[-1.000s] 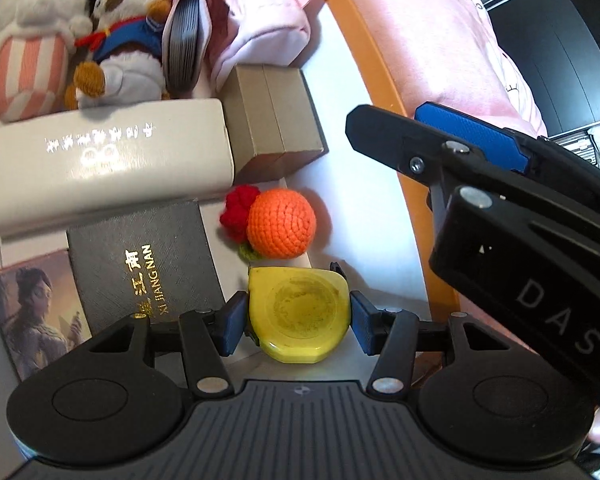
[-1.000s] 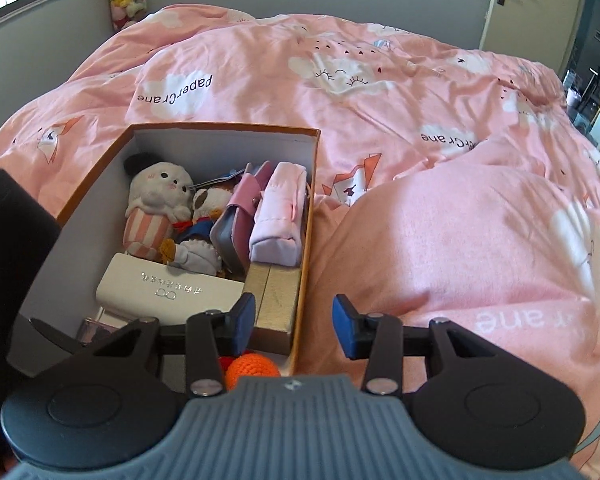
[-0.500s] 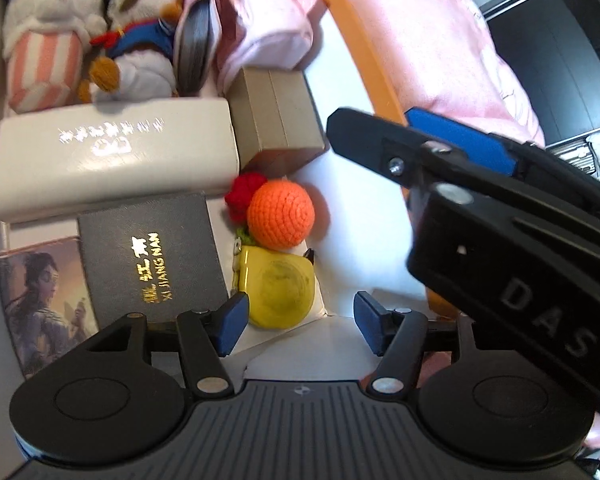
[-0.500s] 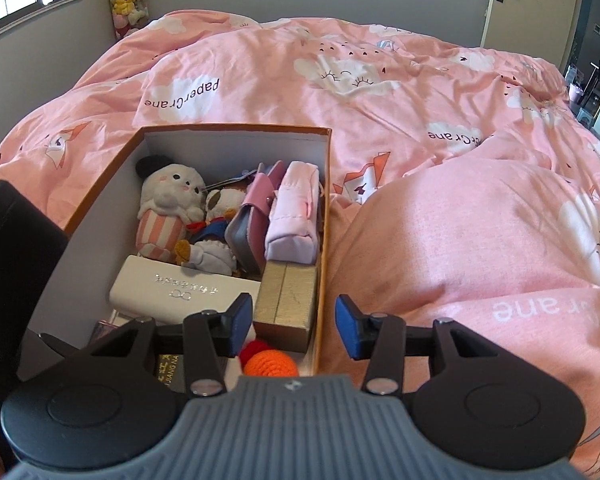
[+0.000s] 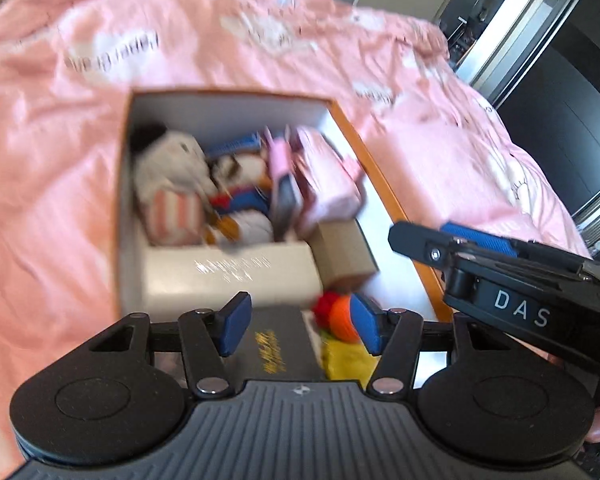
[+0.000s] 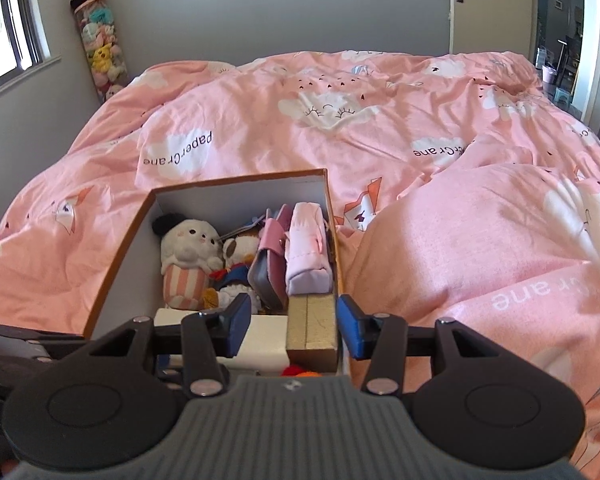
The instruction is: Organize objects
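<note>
Open cardboard storage box [image 6: 112,264] with an orange rim, resting on a pink cloud-print duvet [image 6: 440,160] that covers the bed. Far end of the box: a white plush in a pink-striped outfit [image 6: 186,258], a smaller plush in blue and red [image 6: 236,264] beside it, then an upright pink wallet [image 6: 268,264] and a pale pink pouch [image 6: 308,248] against the right wall. Nearer: a long white case [image 5: 228,276] lying flat across the box, with a tan gift box [image 6: 312,326] just to its right. Nearest end: a black notebook with gold lettering [image 5: 276,344], a crocheted orange ball [image 5: 342,318] with a red piece touching it, and a yellow object [image 5: 346,362] just below the ball.

Left gripper [image 5: 300,328]: tongs spread, nothing between them, hovering above the near end of the box; the left-wrist view is motion-blurred. Its right pad overlaps the orange ball in the picture; contact cannot be told.

Right gripper [image 6: 292,330]: tongs spread and empty, above the near right corner; in this view they frame the tan gift box, which lies lower down in the box. This gripper's black body crosses the right of the left-wrist view, hiding part of the box rim.

Surroundings: a hanging column of plush toys [image 6: 98,48] in the room corner, a window [image 6: 8,32] on the left, a door [image 6: 492,4] on the right.
</note>
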A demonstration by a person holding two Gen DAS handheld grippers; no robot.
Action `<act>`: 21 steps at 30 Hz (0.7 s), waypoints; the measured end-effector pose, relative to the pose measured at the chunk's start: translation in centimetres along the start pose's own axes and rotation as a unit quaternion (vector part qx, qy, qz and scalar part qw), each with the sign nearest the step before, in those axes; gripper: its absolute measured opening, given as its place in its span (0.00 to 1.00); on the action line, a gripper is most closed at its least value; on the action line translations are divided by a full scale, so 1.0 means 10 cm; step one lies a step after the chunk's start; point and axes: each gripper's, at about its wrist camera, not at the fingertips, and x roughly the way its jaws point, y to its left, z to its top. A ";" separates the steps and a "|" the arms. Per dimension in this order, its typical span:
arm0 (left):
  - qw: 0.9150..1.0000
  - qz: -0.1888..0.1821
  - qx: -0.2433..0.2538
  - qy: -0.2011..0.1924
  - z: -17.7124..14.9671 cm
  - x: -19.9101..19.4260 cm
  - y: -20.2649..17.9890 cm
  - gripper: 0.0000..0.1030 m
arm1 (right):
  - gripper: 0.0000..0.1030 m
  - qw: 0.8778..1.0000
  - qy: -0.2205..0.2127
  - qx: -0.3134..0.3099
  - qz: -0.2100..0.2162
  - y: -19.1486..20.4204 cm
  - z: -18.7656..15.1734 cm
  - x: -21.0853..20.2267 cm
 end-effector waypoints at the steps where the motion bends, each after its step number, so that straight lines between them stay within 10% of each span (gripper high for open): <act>1: 1.000 0.009 0.009 -0.011 0.00 -0.06 0.01 0.63 | 0.49 1.000 -0.001 0.008 0.006 0.01 0.00 -0.01; 21: 0.984 0.098 0.065 -0.137 -0.29 -1.07 0.60 0.67 | 0.54 0.998 -0.029 -0.009 0.046 0.57 -0.33 -0.36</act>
